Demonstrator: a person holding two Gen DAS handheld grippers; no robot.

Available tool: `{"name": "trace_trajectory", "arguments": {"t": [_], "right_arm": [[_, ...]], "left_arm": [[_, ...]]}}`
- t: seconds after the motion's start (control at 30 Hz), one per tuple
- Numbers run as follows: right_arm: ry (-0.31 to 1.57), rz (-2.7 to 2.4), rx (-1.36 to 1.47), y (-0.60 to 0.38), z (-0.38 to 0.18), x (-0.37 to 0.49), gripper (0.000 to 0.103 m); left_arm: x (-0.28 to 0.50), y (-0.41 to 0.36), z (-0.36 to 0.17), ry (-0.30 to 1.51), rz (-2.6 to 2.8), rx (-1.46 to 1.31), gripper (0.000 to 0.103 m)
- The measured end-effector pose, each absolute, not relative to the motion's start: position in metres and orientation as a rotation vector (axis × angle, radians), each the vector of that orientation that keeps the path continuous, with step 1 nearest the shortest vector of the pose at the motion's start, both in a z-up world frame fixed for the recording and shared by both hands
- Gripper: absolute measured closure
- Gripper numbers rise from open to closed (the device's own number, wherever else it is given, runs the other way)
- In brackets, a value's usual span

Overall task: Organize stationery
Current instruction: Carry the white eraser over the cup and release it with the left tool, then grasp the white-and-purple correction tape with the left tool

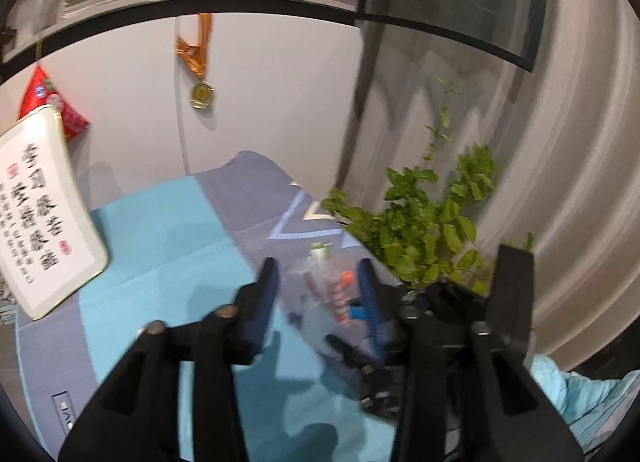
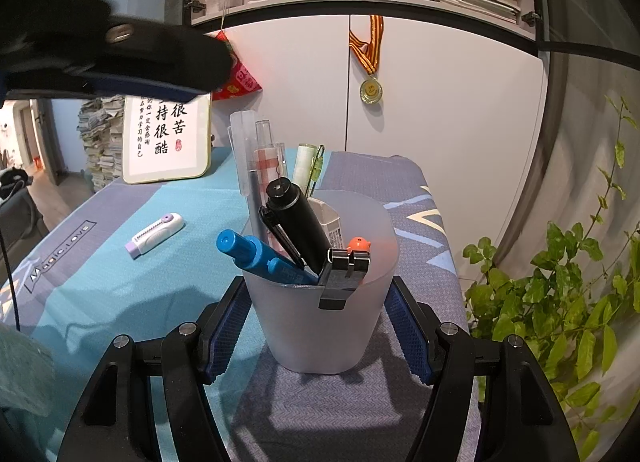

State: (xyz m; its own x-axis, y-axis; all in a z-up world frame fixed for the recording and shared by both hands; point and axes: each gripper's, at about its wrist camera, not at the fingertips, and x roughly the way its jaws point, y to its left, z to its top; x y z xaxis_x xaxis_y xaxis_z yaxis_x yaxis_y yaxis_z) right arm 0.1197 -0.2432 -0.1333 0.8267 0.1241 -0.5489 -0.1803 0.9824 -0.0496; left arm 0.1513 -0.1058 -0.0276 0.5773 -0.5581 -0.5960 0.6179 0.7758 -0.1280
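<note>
A frosted plastic pen cup [image 2: 328, 314] stands on the blue-grey mat between the fingers of my right gripper [image 2: 320, 326], which is open around it; I cannot tell if the pads touch it. The cup holds a blue marker [image 2: 260, 254], a black pen [image 2: 298, 222], clear pens, a white eraser and a black binder clip [image 2: 344, 274] on its rim. A white-and-lilac correction tape [image 2: 154, 240] lies on the mat to the left. My left gripper [image 1: 320, 286] is open and empty above the cup [image 1: 328, 286], blurred, and shows in the right wrist view [image 2: 120, 58] at upper left.
A framed calligraphy board [image 2: 166, 138] leans at the back left of the table. A green plant [image 2: 560, 302] stands past the right table edge. White cabinet doors with a hanging medal [image 2: 371, 90] are behind, under a shelf of books. Paper stacks stand at far left.
</note>
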Motion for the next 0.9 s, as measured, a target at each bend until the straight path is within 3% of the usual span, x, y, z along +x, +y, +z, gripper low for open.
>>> {"name": "trace_trajectory", "arguments": {"t": [0.17,0.3,0.53,0.9], "right_arm": [[0.575,0.161,-0.102,-0.243,-0.133,0.12,0.033],[0.575,0.161,-0.102,-0.243,-0.133,0.119,0.033],[0.574,0.154,-0.111,-0.243,-0.133,0.119,0.033],[0.582,0.147,-0.122,-0.242,-0.133,0.119,0.033]], "left_arm": [[0.155,-0.067,-0.038,0.659,-0.573,0.098,0.052],[0.161,-0.024,-0.058,0.672,-0.43,0.075,0.037],[0.18,0.015,-0.116,0.827,-0.314,0.08,0.037],[0.223,-0.019,-0.146,0.841,-0.353,0.18,0.039]]}}
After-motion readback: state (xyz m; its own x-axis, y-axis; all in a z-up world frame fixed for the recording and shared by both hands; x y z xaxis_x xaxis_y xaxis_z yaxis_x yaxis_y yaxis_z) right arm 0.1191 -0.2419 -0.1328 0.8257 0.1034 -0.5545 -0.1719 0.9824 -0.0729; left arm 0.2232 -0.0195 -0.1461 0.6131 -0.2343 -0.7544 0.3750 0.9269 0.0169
